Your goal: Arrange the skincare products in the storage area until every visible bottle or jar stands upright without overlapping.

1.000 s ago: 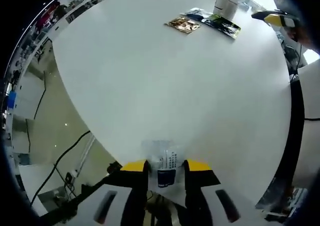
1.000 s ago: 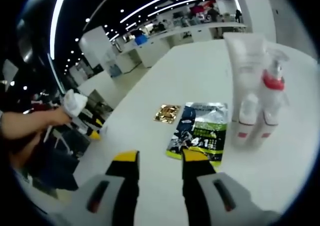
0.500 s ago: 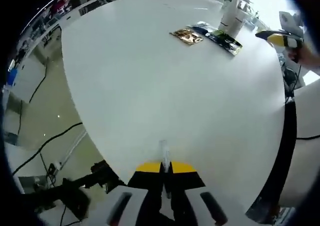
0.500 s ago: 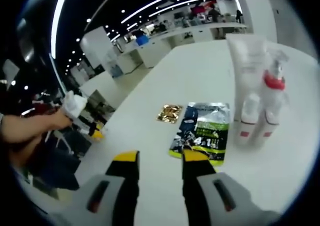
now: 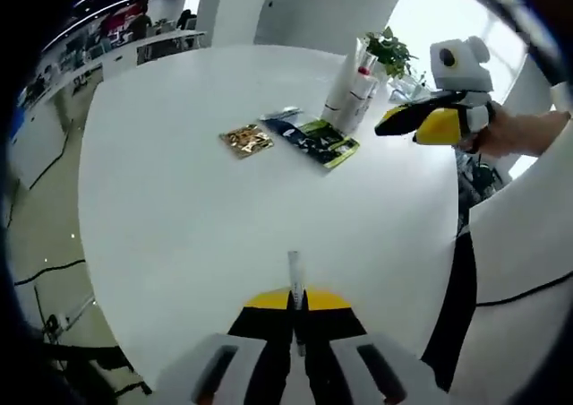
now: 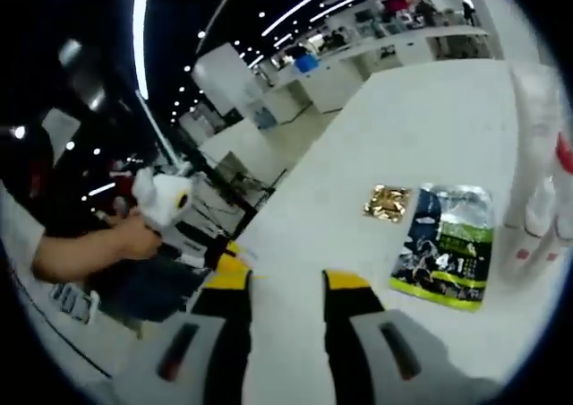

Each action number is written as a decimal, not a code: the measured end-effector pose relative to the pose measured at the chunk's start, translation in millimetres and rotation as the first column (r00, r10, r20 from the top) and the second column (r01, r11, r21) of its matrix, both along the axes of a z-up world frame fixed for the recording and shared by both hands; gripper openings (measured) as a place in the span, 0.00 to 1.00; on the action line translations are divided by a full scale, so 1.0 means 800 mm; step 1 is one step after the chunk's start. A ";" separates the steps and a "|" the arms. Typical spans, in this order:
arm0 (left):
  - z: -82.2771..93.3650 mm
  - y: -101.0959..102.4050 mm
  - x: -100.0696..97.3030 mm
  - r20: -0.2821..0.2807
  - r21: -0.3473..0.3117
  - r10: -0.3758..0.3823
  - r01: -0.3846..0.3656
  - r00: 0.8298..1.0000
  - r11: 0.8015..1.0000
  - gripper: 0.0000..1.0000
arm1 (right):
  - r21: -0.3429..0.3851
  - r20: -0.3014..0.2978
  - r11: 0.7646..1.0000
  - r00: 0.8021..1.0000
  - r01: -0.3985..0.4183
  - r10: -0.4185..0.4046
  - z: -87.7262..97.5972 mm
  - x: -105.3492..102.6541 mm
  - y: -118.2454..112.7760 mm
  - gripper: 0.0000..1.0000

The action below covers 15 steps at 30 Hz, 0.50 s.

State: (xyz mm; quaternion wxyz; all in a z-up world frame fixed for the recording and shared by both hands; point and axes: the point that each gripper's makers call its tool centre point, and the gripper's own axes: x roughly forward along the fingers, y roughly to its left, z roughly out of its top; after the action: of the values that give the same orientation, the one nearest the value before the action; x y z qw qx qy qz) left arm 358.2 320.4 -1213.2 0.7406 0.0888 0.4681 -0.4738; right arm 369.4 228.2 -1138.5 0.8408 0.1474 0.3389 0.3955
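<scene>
Since a moment ago my left gripper [image 5: 294,299] has kept its jaws pressed on a thin clear sachet [image 5: 293,275], low centre of the left gripper view. Bottles [image 5: 353,96] stand upright at upper right, beside a green packet [image 5: 313,140] and gold packet [image 5: 246,139]. My right gripper [image 6: 283,282] hangs spread, empty, over the white table [image 6: 358,168].
</scene>
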 end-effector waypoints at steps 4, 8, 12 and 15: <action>0.027 -0.028 -0.016 0.031 -0.068 -0.019 0.021 0.999 0.997 0.03 | -0.007 0.078 0.987 0.984 -0.163 0.163 0.018 -0.021 0.037 0.26; 0.046 -0.045 -0.029 0.069 -0.098 -0.052 0.058 0.996 0.994 0.03 | -0.031 0.126 0.960 0.952 -0.278 0.280 0.026 -0.040 0.055 0.24; 0.057 -0.053 -0.038 0.081 -0.112 -0.071 0.079 0.994 0.991 0.03 | -0.067 0.139 0.945 0.934 -0.321 0.328 0.025 -0.049 0.060 0.22; 0.063 -0.057 -0.043 0.090 -0.118 -0.078 0.089 0.993 0.989 0.03 | -0.090 0.142 0.936 0.926 -0.339 0.349 0.020 -0.051 0.059 0.21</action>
State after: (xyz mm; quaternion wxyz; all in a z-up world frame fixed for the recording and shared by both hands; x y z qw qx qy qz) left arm 323.7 274.8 -1162.6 0.7434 0.0832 0.4022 -0.5279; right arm 328.5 275.7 -1122.3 0.7866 0.0274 0.3051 0.5361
